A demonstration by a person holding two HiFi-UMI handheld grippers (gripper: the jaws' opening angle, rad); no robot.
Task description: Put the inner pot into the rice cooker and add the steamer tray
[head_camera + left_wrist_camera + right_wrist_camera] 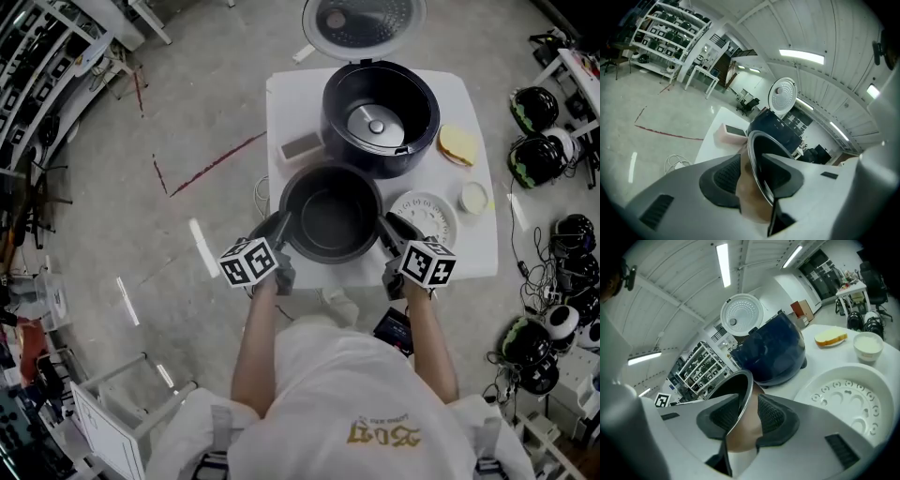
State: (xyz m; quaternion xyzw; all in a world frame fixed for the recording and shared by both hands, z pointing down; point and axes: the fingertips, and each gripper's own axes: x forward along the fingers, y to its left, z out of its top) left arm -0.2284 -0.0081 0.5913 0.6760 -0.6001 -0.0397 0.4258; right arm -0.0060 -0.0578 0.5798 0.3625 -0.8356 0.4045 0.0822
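Note:
The dark inner pot (330,220) stands near the front edge of the white table (291,94). Behind it sits the black rice cooker (380,117) with its lid (361,23) swung up. The white perforated steamer tray (427,216) lies to the pot's right. My left gripper (281,227) straddles the pot's left rim, one pad inside and one on the coppery outer wall (752,187). My right gripper (387,229) grips the right rim (746,390) the same way. Beyond the right gripper lie the tray (843,401) and the cooker (773,352).
A small pink box (301,146) lies left of the cooker. A yellow sponge-like piece (458,143) and a small white bowl (474,197) sit at the table's right side. Helmets and cables (539,159) crowd the floor on the right, and shelving (37,56) stands at the far left.

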